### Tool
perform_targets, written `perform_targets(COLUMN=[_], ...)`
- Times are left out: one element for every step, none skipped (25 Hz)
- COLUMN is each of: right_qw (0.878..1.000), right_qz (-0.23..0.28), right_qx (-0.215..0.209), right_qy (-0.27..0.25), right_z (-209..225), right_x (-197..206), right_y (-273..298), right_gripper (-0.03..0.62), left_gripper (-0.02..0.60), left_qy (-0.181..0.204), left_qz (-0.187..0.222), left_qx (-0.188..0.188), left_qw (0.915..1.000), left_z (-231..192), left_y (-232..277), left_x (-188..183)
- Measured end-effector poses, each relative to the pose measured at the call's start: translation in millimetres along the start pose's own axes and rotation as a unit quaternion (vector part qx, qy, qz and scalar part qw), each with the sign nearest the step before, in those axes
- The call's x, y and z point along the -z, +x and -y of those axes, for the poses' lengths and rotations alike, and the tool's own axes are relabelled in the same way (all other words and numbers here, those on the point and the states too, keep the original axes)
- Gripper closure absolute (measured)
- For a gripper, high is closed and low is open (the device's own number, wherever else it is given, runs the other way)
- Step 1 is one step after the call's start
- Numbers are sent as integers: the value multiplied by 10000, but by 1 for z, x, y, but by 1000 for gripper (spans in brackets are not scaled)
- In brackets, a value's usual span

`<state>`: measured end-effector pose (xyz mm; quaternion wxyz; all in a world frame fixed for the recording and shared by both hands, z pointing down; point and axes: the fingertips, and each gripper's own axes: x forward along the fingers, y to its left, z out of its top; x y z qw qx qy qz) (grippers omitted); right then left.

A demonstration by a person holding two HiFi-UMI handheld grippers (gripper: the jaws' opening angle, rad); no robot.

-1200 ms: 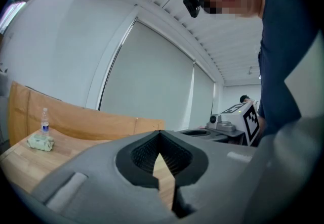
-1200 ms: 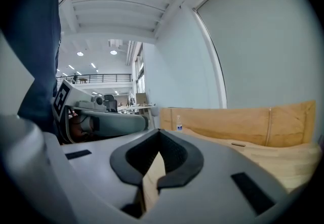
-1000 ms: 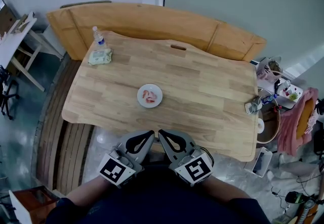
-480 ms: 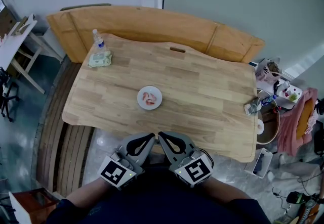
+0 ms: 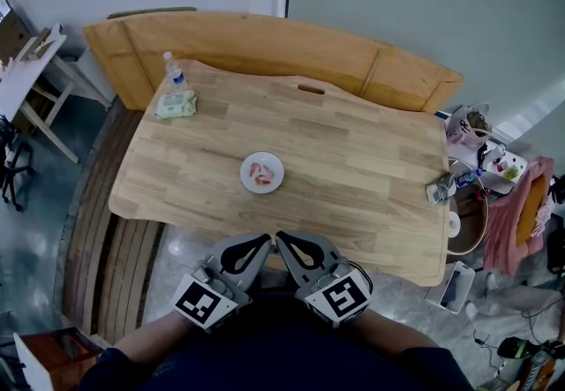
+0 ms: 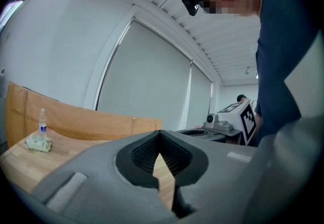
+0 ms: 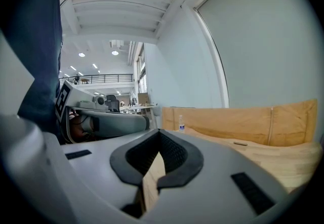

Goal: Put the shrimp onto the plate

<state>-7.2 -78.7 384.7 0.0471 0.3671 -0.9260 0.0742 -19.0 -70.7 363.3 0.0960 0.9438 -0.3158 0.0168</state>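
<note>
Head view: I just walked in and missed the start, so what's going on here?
A person holds the left gripper and right gripper close to their body at the near edge of the wooden table, jaws shut and empty. The shrimp already lies on the white plate mid-table, away from both. A water bottle and wipes pack sit at the far left corner.

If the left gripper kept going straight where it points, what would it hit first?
Likely the near edge of the wooden table, ahead of the left gripper; depth is unclear, so it might skim over the top.
</note>
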Motion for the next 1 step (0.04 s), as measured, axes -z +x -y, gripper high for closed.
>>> perform_targets(right_qw=[10000], right_qz=[-11], right_qx=[-2], right_qy=[2], right_z=[0], right_x=[1], right_y=[0], right_gripper=[585], left_gripper=[577], left_qy=[-5], left_qz=[1], left_qx=[0], left_qw=[10000], left_z=[0], left_y=[0], left_x=[0])
